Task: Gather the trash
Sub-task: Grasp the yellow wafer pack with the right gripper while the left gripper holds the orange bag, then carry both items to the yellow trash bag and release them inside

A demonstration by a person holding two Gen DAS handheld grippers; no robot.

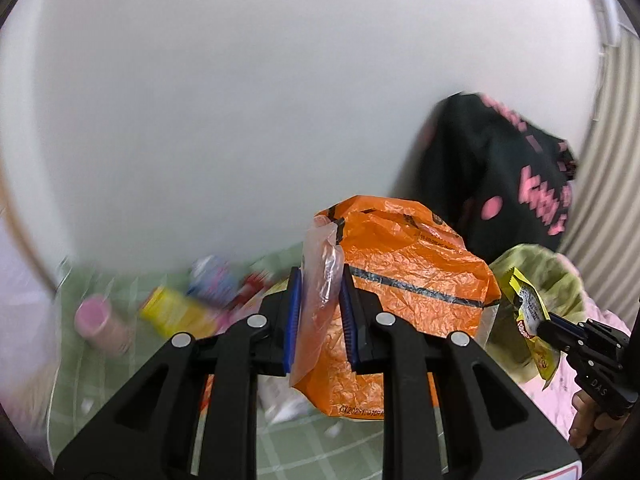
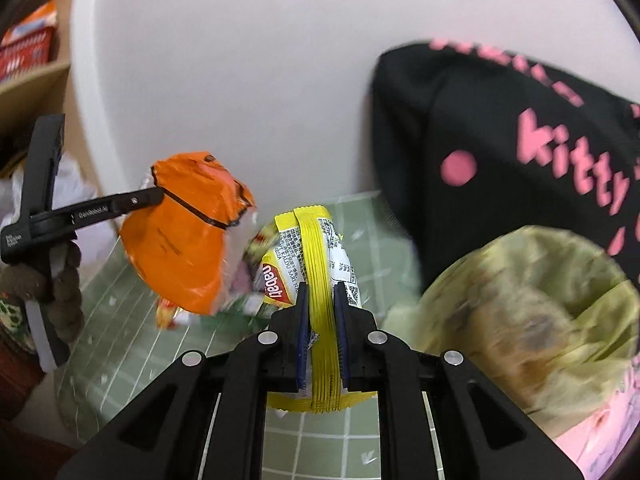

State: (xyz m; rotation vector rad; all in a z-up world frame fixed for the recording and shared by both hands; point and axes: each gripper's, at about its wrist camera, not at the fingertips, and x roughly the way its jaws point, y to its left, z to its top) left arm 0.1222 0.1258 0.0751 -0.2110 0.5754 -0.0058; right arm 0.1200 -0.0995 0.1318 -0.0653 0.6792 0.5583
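My right claw (image 2: 320,332) is clenched on a yellow wrapper (image 2: 316,252), lifted off the green mat (image 2: 320,440); my left claw (image 1: 318,320) grips an orange bag (image 1: 400,280). A lined bin (image 2: 540,312) sits right of the right claw. Neither is dropped yet; more litter (image 1: 176,312) lies left, too blurred to name

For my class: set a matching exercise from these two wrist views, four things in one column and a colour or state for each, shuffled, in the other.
1 orange bag
2 yellow wrapper
3 black bag
4 pink bottle

A pink lettering
B lying on the green mat
C clamped in the left gripper
D clamped in the right gripper

Pairs: 1-C, 2-D, 3-A, 4-B
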